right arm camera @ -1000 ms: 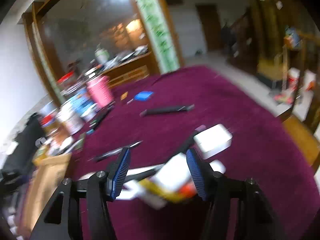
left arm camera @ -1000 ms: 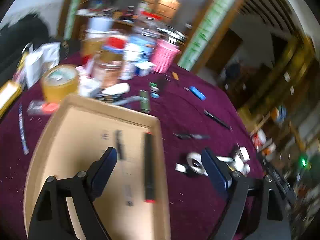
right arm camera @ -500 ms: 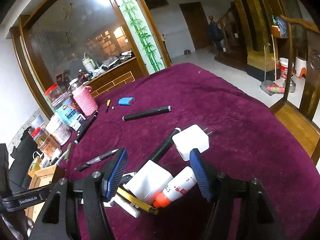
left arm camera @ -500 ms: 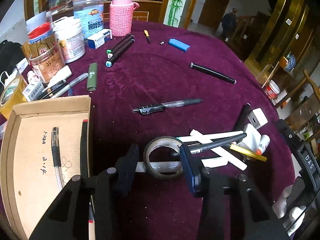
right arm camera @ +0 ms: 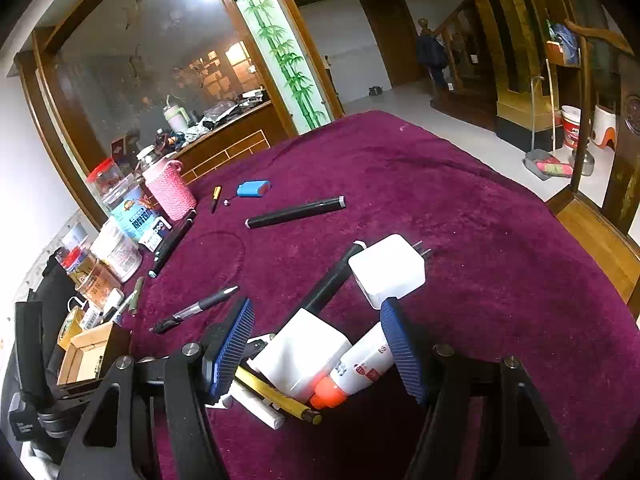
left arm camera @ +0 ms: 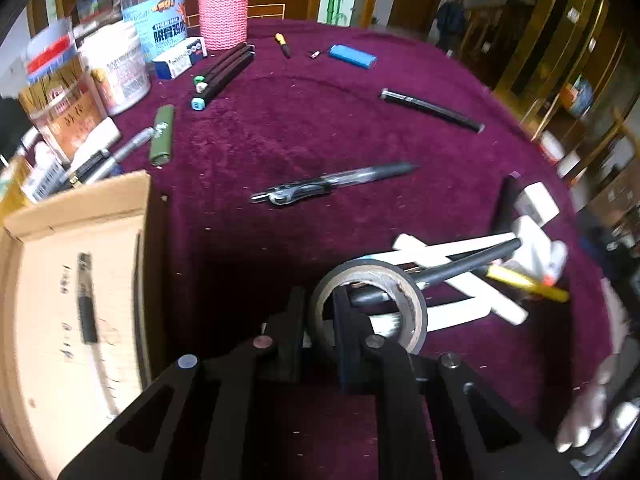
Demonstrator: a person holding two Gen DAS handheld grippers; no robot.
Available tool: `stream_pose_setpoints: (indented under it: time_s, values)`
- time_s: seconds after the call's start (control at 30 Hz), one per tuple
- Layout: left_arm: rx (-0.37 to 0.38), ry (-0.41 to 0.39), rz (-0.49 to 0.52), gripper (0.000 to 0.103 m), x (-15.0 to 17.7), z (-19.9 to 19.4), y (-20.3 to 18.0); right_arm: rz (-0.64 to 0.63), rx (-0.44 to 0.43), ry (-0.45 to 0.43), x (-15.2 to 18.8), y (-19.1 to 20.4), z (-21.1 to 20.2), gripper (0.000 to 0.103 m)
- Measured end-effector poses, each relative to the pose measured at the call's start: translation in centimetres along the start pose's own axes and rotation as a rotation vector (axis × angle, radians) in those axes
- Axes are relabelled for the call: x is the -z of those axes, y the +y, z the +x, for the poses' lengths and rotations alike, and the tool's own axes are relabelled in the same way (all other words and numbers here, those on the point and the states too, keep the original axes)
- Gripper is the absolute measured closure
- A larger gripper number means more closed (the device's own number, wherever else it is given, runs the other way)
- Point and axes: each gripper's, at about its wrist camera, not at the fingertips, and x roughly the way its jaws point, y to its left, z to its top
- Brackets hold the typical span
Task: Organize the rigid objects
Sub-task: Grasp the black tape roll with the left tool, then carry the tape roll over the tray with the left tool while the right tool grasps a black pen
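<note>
My left gripper (left arm camera: 320,312) is shut on the near wall of a black tape roll (left arm camera: 404,284), one finger inside the ring and one outside. The roll rests on a pile of white sticks (left arm camera: 452,248), a black pen (left arm camera: 472,260) and a yellow pencil (left arm camera: 524,282). A cardboard box (left arm camera: 80,216) with a pen (left arm camera: 86,296) inside lies at the left. My right gripper (right arm camera: 320,344) is open over a white block (right arm camera: 300,352) and a glue bottle (right arm camera: 356,368) with an orange cap. A white charger (right arm camera: 388,268) lies just beyond.
On the maroon cloth lie a clear pen (left arm camera: 332,186), a black marker (left arm camera: 432,110), a blue lighter (left arm camera: 352,56), a green tube (left arm camera: 162,134) and several markers (left arm camera: 224,74). Jars (left arm camera: 116,64) and a pink sleeved bottle (left arm camera: 222,8) stand at the back left.
My left gripper swung from over the box to the tape roll and closed on its wall. My right gripper stayed open and settled over the white block and glue bottle.
</note>
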Motion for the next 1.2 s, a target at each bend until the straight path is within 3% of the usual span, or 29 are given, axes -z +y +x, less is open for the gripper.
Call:
stream_pose_setpoints:
  time_s: [0.2, 0.43, 0.73, 0.87, 0.93, 1.03, 1.13, 1.2]
  values:
    - [0.062, -0.083, -0.049, 0.091, 0.8, -2.9, 0.6, -0.006, 0.017, 0.000, 0.0, -0.1, 0.2, 0.033]
    - [0.141, -0.196, -0.103, 0.091, 4.0, -9.6, 1.5, -0.020, 0.066, 0.008, 0.1, -0.3, 0.9, 0.033]
    - [0.147, -0.339, -0.207, 0.091, 9.8, -16.5, 5.8, 0.071, 0.070, 0.010, -0.2, -2.4, 0.7, 0.033]
    - [0.130, -0.367, -0.229, 0.091, 11.6, -17.7, 7.8, 0.019, 0.032, 0.057, -0.9, -0.8, -0.2, 0.033]
    - [0.143, -0.374, -0.248, 0.091, 12.1, -17.8, 9.0, -0.040, -0.004, 0.095, -1.4, 1.2, -0.3, 0.033]
    - [0.173, -0.379, -0.267, 0.091, 12.5, -17.6, 10.1, -0.096, -0.127, 0.234, -2.2, 4.8, 1.4, 0.033]
    - [0.189, -0.379, -0.278, 0.090, 12.8, -17.1, 10.8, -0.054, -0.235, 0.429, -2.2, 7.4, 5.6, 0.033]
    - [0.195, -0.382, -0.291, 0.091, 12.9, -16.9, 11.6, -0.037, -0.239, 0.501, -1.6, 9.1, 8.4, 0.033]
